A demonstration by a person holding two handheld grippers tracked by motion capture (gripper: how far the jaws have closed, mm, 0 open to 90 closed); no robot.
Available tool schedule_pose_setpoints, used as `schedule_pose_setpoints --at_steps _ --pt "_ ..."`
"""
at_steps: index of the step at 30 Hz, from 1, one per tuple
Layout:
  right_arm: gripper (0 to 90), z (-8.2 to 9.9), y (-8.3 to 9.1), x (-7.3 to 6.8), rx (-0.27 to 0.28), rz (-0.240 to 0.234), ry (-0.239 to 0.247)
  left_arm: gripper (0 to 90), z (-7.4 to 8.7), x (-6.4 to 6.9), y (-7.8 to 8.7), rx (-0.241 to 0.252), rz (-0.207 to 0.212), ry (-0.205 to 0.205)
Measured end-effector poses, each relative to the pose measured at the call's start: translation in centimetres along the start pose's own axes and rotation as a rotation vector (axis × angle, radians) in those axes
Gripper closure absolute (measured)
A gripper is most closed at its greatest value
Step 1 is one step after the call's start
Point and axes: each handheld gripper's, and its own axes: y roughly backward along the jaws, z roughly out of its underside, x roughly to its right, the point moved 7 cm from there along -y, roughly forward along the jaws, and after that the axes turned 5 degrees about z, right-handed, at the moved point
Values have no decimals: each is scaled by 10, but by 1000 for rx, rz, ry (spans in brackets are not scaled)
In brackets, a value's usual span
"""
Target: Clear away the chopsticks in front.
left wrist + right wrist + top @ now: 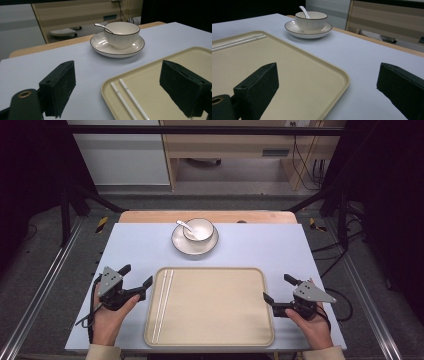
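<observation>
Left gripper [136, 276] we log jaws wide apart and empty, no earlier frame to compare, right gripper [278, 290] likewise agape and holding nothing, tray [215, 305] between them, white chopsticks [164, 304] on its edge nearest the left gripper, untouched.

We see a pale blue desk [135, 250] carrying a beige rectangular plastic tray [215, 307] near us and a white ceramic saucer [181, 243] farther back, well apart.
</observation>
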Motion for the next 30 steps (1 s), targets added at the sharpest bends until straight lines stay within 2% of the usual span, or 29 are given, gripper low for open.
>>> schedule_pose_setpoints --at_steps 5,10,15,17,19,22,30 --pt "40 0 -1 -1 -1 -4 3 74 5 -7 6 19 27 5" --pt "34 -2 1 -1 17 -12 0 72 13 -21 15 72 34 37" --pt "31 -2 1 -2 30 -23 3 72 15 -29 23 107 47 38" --pt "31 -3 1 -2 33 -23 3 74 15 -30 25 114 53 32" --pt "31 -4 2 -1 47 -24 -2 77 14 -28 29 130 78 6" --pt "32 -4 3 0 51 -24 -6 77 13 -26 31 144 96 -6" --pt "33 -5 3 -1 55 -24 -4 77 15 -24 34 150 112 -6"
